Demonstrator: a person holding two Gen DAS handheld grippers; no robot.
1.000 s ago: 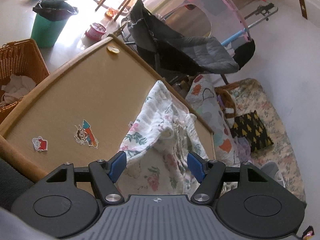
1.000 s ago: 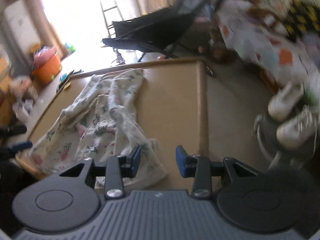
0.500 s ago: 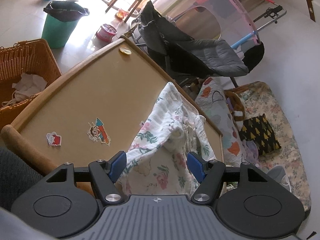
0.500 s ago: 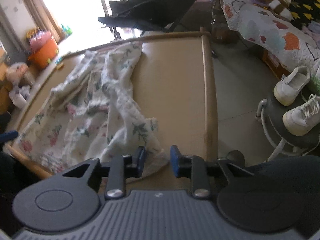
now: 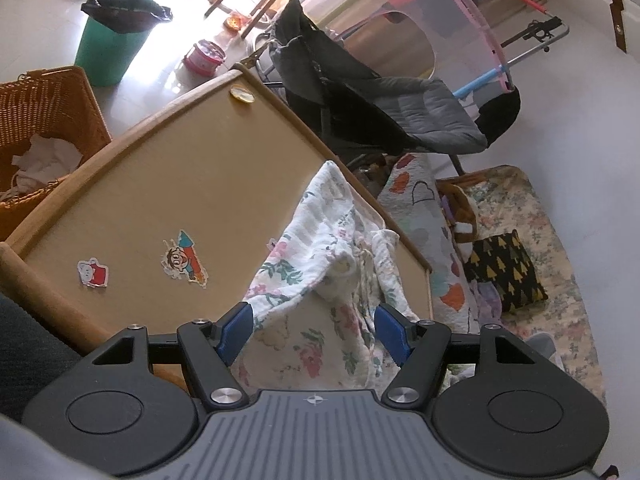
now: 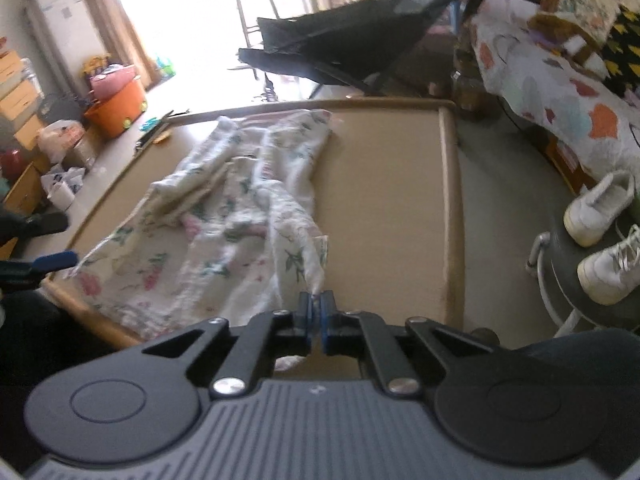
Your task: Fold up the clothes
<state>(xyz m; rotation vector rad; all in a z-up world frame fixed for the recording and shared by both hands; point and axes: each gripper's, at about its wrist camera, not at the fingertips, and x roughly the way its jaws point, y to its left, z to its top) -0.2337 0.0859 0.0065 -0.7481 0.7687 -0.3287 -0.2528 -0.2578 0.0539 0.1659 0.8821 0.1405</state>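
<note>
One floral garment (image 6: pixel 224 236) pinched by right claw (image 6: pixel 318 312); left claw (image 5: pixel 316 334) gaping.

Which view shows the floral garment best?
The right wrist view: the floral garment lies spread across the table, one corner pinched in the right tongs. The left wrist view shows only its bunched near end, between the open left tongs.

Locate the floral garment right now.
Floral garment lies crumpled on the tan table, left half in the right wrist view; right gripper pinches its near corner.
</note>
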